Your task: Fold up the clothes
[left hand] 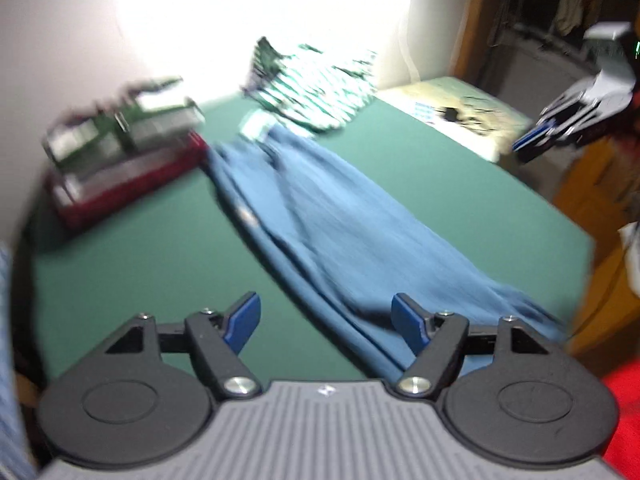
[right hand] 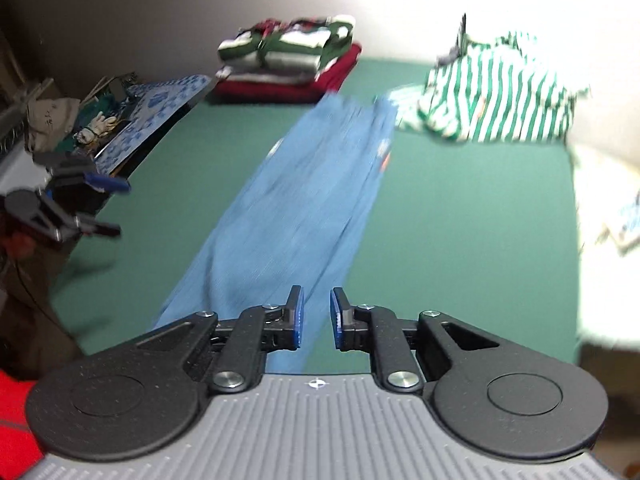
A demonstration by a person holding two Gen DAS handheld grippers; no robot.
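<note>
blue garment (left hand: 328, 220) near end cut off, blurred | left tool (left hand: 326, 322) wide, empty | right tool (right hand: 317, 318) narrow, empty

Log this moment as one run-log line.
step: fold blue garment | left tool: open, empty | right tool: narrowly open, over garment's near end | garment: long strip on green surface | folded stack: far edge

Matching left gripper (left hand: 326, 322) and right gripper (right hand: 317, 317): black linkage arms, blue fingertip pads (left hand: 243, 322), silver screws (right hand: 403, 380), round black discs, ribbed grey housing bearing a small white mark
</note>
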